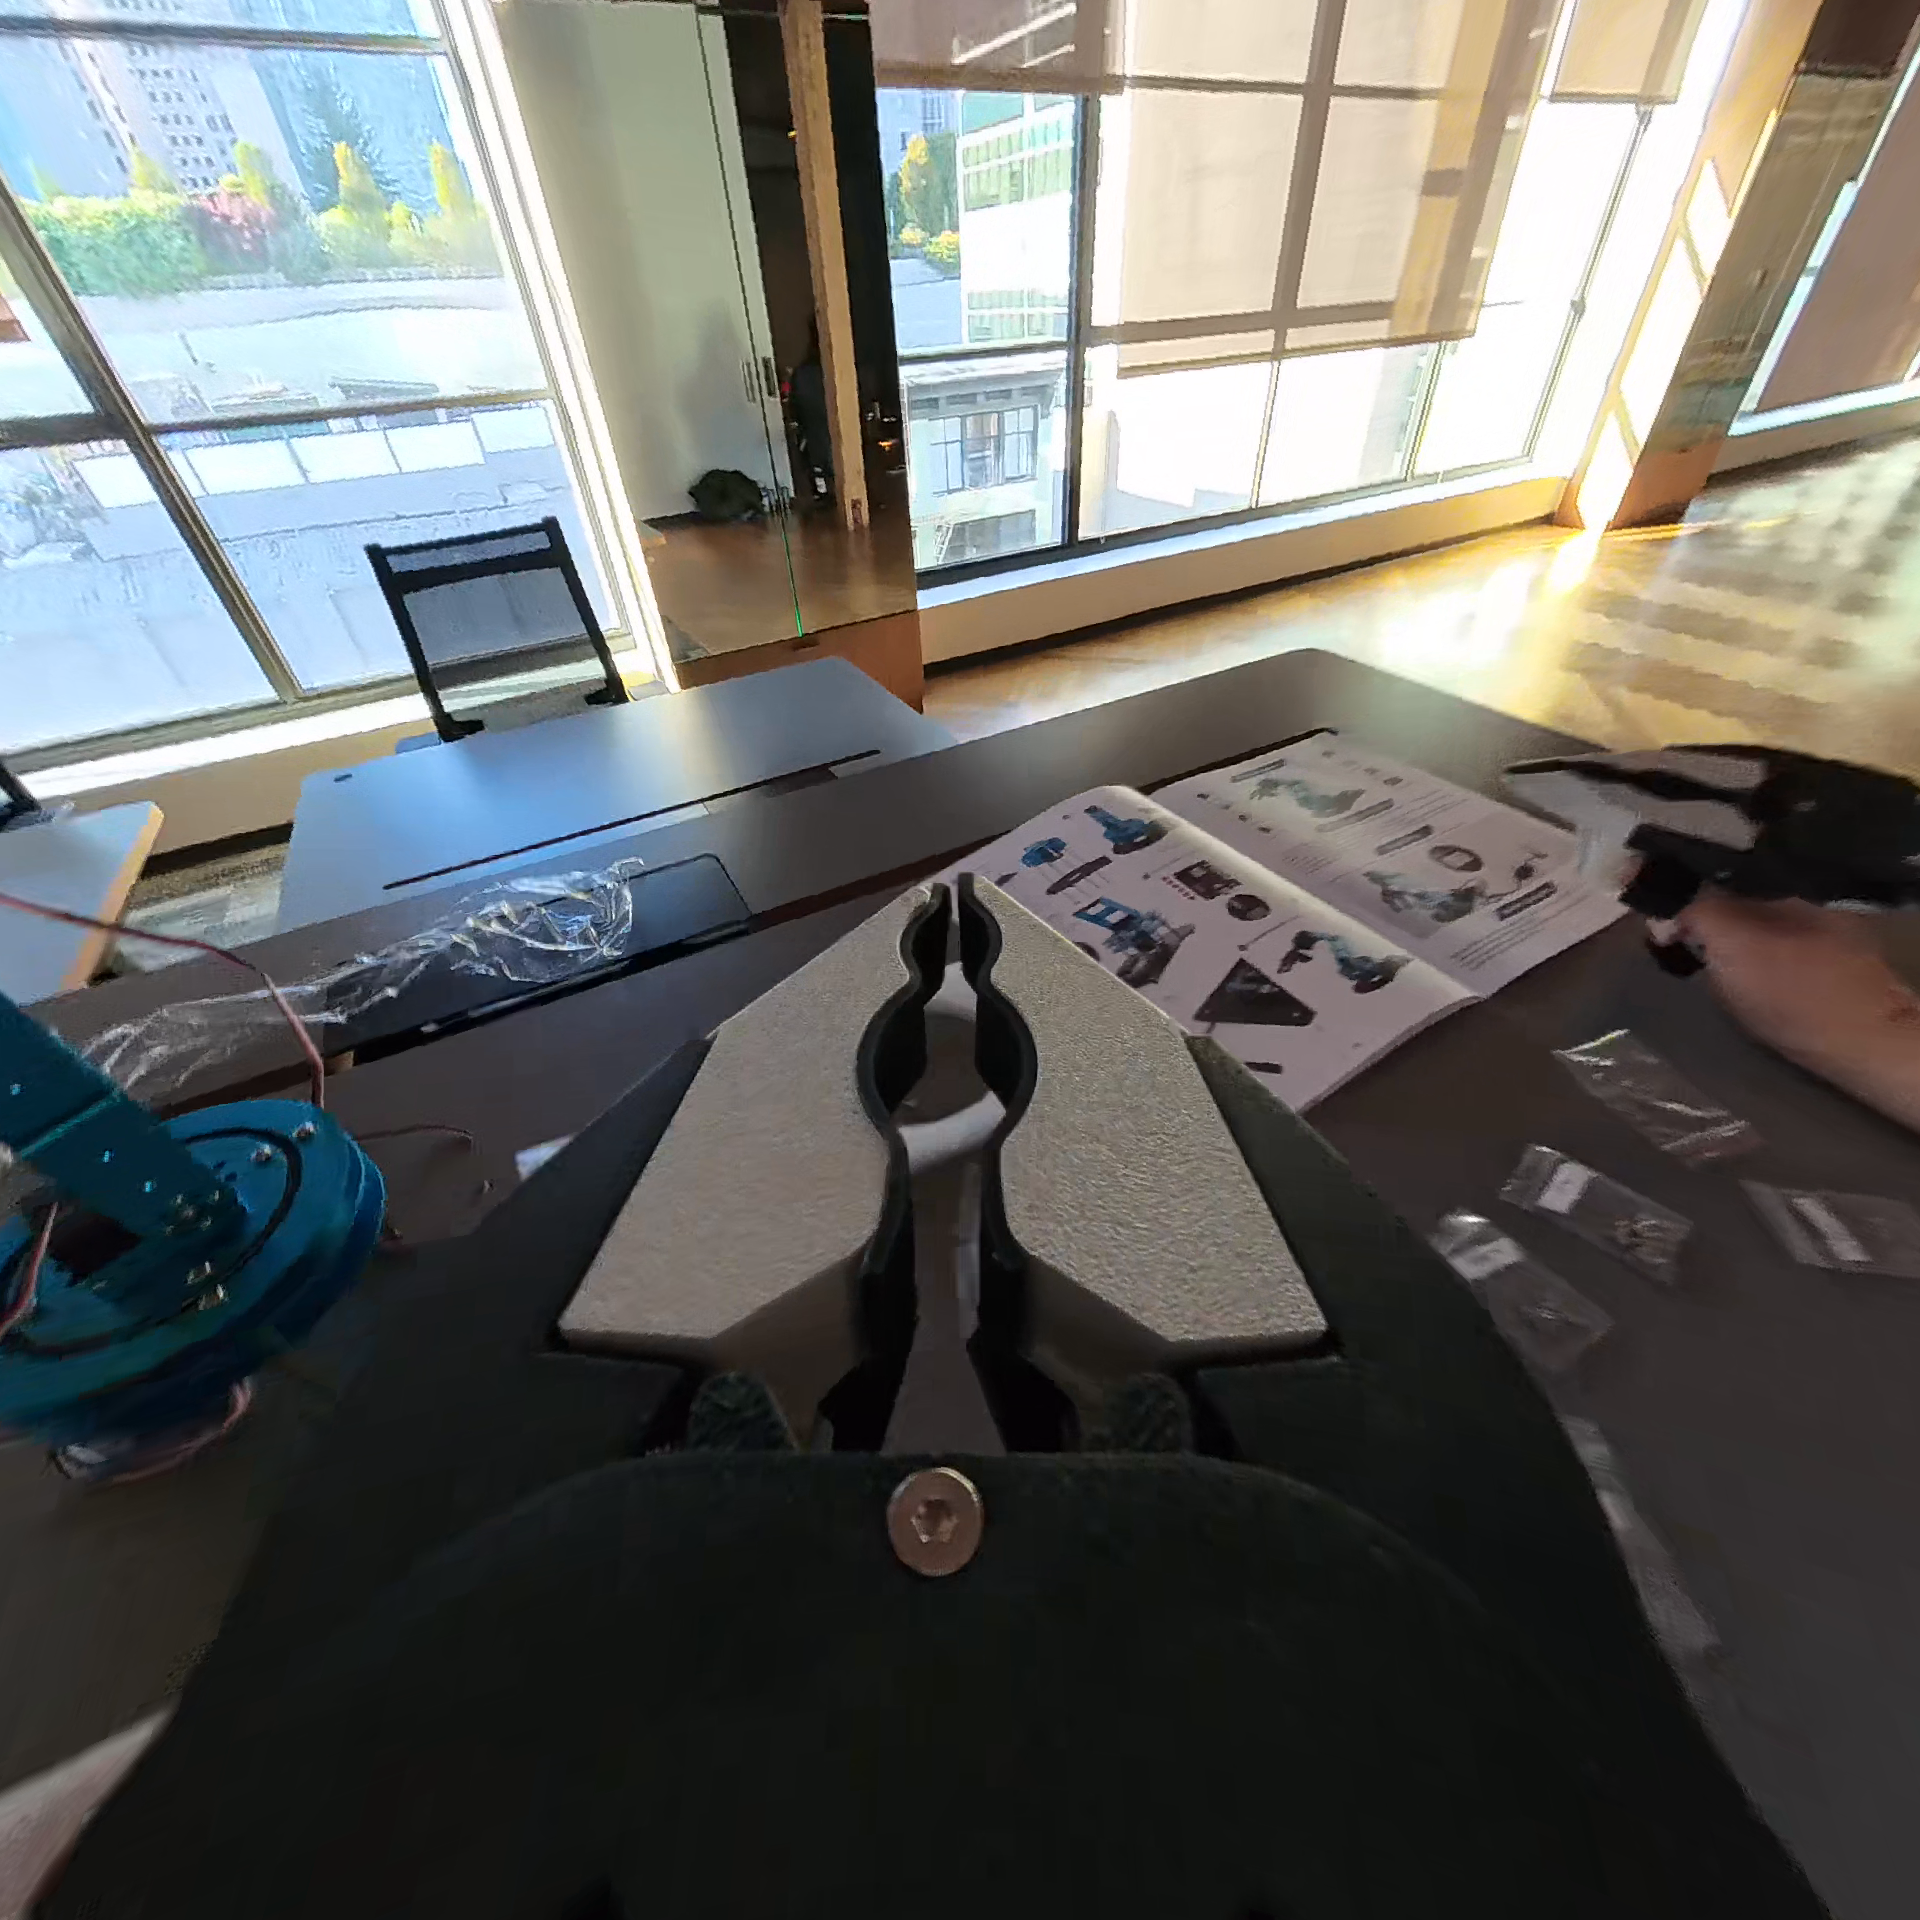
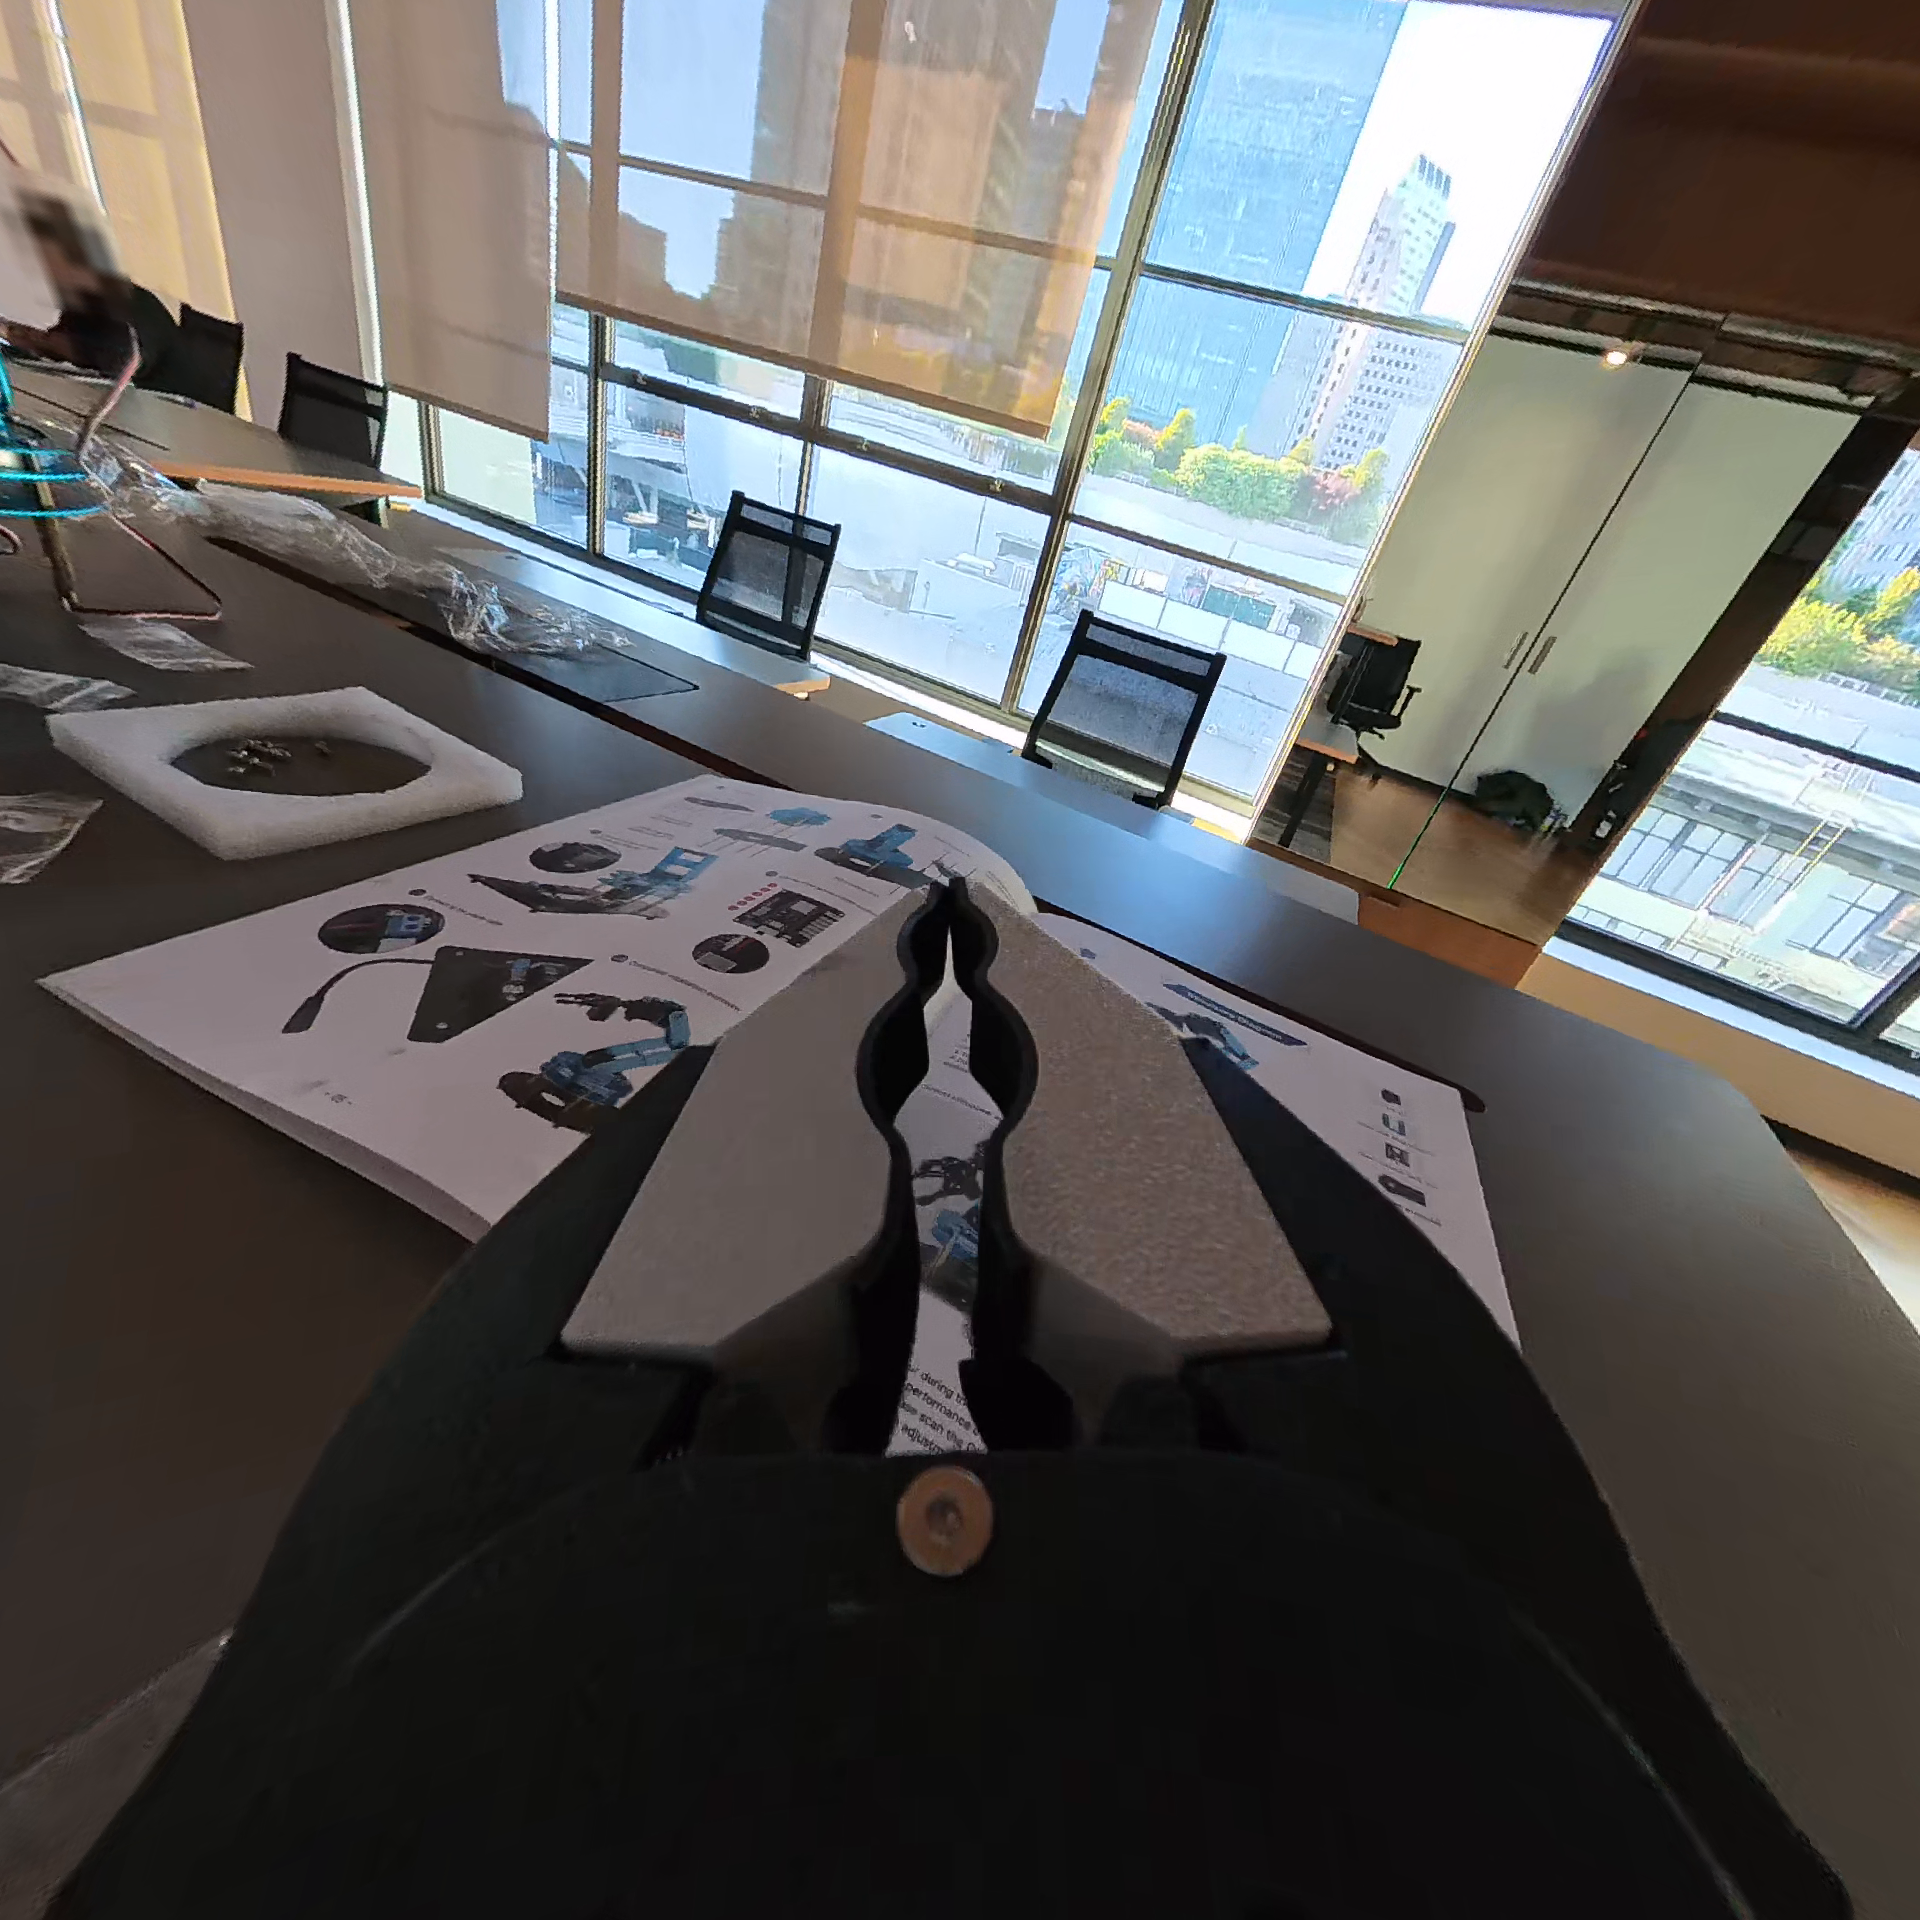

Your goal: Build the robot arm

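Observation:
My left gripper (image 1: 956, 896) is shut and empty. It hovers over a dark table (image 1: 727, 997), and a white foam piece (image 1: 951, 1138) shows through the gap between its fingers. A blue robot-arm base (image 1: 177, 1236) with thin wires stands to its left. My right gripper (image 2: 953, 906) is shut and empty, low over an open illustrated booklet (image 2: 468, 997). The booklet also shows in the left wrist view (image 1: 1278, 914), where the right gripper (image 1: 1543, 776) is blurred at the far right with a hand (image 1: 1829, 997) behind it.
A white foam frame (image 2: 281, 769) holding small screws lies left of the booklet. Several small clear bags (image 1: 1600, 1216) lie on the right of the table. Crumpled plastic wrap (image 1: 499, 935) lies toward the back. Black chairs (image 2: 1127, 696) stand by the windows behind the table's far edge. It is some 30 centimeters from my left tips to the blue robot-arm base (image 1: 177, 1236).

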Action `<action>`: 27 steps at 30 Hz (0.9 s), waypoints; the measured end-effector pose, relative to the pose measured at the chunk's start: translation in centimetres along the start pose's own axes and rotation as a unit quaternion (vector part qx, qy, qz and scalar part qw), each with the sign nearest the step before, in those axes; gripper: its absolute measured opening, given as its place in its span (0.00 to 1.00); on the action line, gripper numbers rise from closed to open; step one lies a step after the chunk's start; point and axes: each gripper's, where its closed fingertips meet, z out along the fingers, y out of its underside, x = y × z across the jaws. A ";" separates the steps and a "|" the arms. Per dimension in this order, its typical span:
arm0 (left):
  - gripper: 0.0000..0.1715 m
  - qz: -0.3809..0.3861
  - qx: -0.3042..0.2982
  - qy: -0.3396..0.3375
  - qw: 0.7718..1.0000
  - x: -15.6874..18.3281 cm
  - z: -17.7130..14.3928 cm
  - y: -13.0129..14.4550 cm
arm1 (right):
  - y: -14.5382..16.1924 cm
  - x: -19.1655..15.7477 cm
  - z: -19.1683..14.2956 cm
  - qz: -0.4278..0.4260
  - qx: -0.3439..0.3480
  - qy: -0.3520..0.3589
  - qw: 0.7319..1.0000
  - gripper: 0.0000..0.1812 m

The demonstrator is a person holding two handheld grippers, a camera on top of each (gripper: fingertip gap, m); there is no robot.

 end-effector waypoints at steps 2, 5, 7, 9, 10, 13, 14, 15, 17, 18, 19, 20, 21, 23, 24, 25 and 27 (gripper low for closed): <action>0.01 -0.031 -0.002 -0.001 1.000 1.3 -2.8 -0.2 | -0.2 -0.4 0.0 -0.005 0.002 -0.002 1.000 0.00; 0.01 -0.066 -0.013 -0.018 0.998 2.4 -8.0 0.6 | -0.4 -0.8 0.2 -0.002 0.005 -0.005 1.000 0.00; 0.02 -0.073 -0.016 -0.055 0.996 2.0 -11.9 1.3 | -0.2 -0.8 0.2 0.003 0.001 -0.006 1.000 0.00; 0.03 -0.076 -0.022 -0.107 0.991 1.1 -16.0 2.2 | -0.3 -0.8 0.1 -0.001 0.003 -0.006 1.000 0.00; 0.03 -0.080 -0.028 -0.133 0.987 0.6 -18.0 2.8 | -0.3 -0.6 0.1 -0.002 0.004 -0.001 1.000 0.00; 0.03 -0.103 -0.046 -0.201 0.973 -0.6 -24.8 4.5 | -0.1 -0.5 0.4 -0.008 -0.005 0.000 1.000 0.00; 0.03 -0.111 -0.050 -0.226 0.966 -1.0 -27.3 4.9 | 0.1 -0.6 0.5 -0.017 -0.009 0.000 1.000 0.00; 0.03 -0.120 -0.056 -0.250 0.959 -1.2 -29.8 5.2 | 0.2 -0.6 0.5 -0.021 -0.013 0.002 1.000 0.00; 0.03 -0.139 -0.068 -0.293 0.943 -1.1 -34.9 5.5 | 0.4 -0.8 0.6 -0.021 -0.017 -0.001 1.000 0.00; 0.03 -0.144 -0.071 -0.316 0.935 -0.9 -37.5 5.5 | 0.2 -1.0 0.7 -0.024 -0.016 -0.004 1.000 0.00; 0.04 -0.148 -0.074 -0.343 0.925 -0.5 -40.1 5.5 | 0.1 -1.3 0.7 -0.030 -0.014 -0.008 0.999 0.00; 0.04 -0.150 -0.076 -0.370 0.914 -0.1 -42.7 5.6 | -0.2 -1.7 0.7 -0.040 -0.011 -0.013 0.999 0.00; 0.03 -0.153 -0.075 -0.395 0.903 0.4 -45.2 5.8 | -0.7 -2.1 0.8 -0.052 -0.005 -0.013 0.999 0.00; 0.04 -0.169 -0.067 -0.434 0.882 1.4 -50.0 6.4 | -2.4 -3.0 0.6 -0.074 0.005 -0.009 0.997 0.00; 0.06 -0.184 -0.062 -0.448 0.872 1.8 -52.4 6.8 | -4.0 -4.0 0.2 -0.089 0.012 -0.007 0.996 0.00; 0.07 -0.199 -0.055 -0.460 0.864 2.1 -54.6 7.2 | -6.2 -5.6 -0.3 -0.112 0.029 -0.013 0.993 0.00; 0.09 -0.217 -0.032 -0.477 0.851 2.2 -58.8 7.5 | -10.7 -10.5 -1.2 -0.143 0.063 -0.047 0.987 0.00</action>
